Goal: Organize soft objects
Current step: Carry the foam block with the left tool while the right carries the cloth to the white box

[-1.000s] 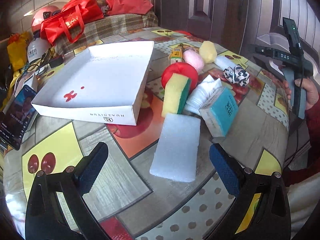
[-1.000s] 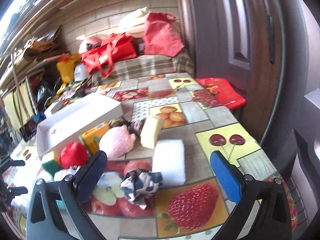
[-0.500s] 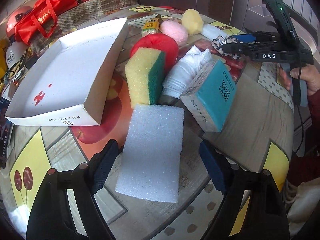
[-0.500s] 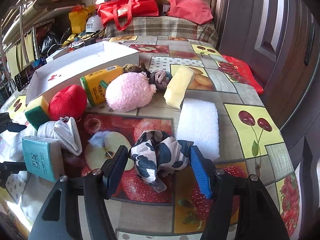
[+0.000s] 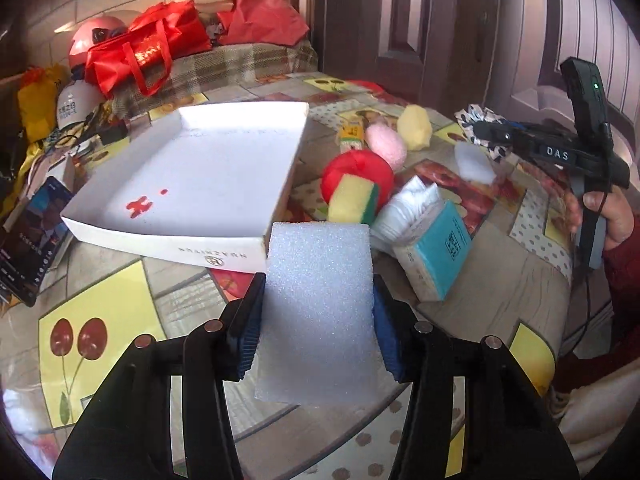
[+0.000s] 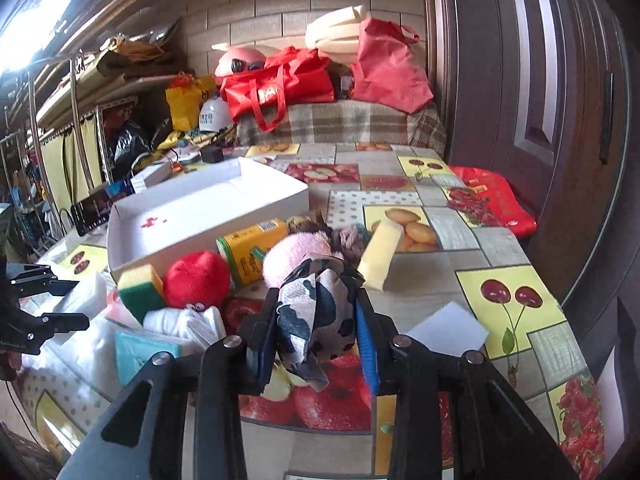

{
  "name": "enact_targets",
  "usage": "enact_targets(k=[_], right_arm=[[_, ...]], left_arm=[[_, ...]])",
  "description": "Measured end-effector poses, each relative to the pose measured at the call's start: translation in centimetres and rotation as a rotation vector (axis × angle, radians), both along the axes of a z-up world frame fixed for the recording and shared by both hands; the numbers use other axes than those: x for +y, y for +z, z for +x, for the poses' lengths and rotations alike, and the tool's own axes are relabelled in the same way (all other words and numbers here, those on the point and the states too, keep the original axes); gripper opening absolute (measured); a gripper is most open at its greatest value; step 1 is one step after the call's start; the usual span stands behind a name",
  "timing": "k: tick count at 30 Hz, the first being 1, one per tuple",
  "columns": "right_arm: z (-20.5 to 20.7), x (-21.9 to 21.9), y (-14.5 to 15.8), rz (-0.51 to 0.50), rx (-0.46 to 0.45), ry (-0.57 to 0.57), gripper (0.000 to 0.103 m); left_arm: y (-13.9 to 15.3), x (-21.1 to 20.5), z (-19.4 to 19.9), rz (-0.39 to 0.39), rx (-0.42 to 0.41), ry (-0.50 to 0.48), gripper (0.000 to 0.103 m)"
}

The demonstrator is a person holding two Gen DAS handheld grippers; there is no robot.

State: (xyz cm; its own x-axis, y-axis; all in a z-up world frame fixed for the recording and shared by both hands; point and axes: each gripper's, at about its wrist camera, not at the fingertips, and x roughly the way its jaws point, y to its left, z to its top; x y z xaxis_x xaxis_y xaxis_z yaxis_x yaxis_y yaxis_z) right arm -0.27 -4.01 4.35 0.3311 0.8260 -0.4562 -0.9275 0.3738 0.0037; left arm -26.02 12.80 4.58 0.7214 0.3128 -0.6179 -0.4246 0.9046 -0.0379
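Observation:
My left gripper (image 5: 318, 322) is shut on a white foam block (image 5: 318, 304) and holds it above the table, just right of the near corner of the white tray (image 5: 160, 240). My right gripper (image 6: 316, 328) is shut on a black-and-white spotted cloth (image 6: 316, 312), lifted off the table. In the left wrist view the right gripper (image 5: 486, 132) hangs at the right with the cloth (image 5: 476, 118) in it. The tray (image 6: 200, 232) holds nothing.
On the fruit-print table lie a red plush (image 5: 360, 172), a yellow-green sponge (image 5: 354, 200), a pink pompom (image 5: 386, 146), a yellow sponge (image 6: 380, 252), a teal tissue pack (image 5: 438, 252), folded white cloth (image 5: 412, 204), a yellow carton (image 6: 252, 252) and another white foam block (image 6: 448, 328). A phone (image 5: 28, 236) lies left.
Both grippers have shut: the left on the white foam block, the right on the spotted cloth. Both have lifted their objects off the table.

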Motion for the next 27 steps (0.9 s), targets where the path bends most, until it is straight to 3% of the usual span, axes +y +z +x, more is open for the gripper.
enact_targets(k=[2,4,8,10,18,27], right_arm=[[-1.0,-0.1,1.0,0.09,-0.002,0.009,0.035],[-2.3,0.2,1.3,0.171,-0.013,0.015,0.035],[-5.3,2.0,0.5,0.237,-0.036,0.062,0.035],[-6.6,3.2,-0.2,0.243,-0.038,0.094,0.035],[-11.1,7.9,-0.4,0.242,-0.042,0.229,0.035],[-14.0,13.1,-1.3,0.201,0.032,0.314,0.035]], left_arm=[[1.3,1.1,-1.8,0.062,-0.103,0.122,0.05],[2.0,2.4,-2.6,0.147,-0.153,0.259,0.05],[1.0,4.5,-2.8,0.235,-0.164,0.41,0.05],[0.6,5.7,-2.6,0.208,-0.141,0.441,0.05],[0.4,7.5,-1.5,0.231,-0.145,0.484,0.05],[0.2,9.0,-0.8,0.225,-0.13,0.494,0.05]])
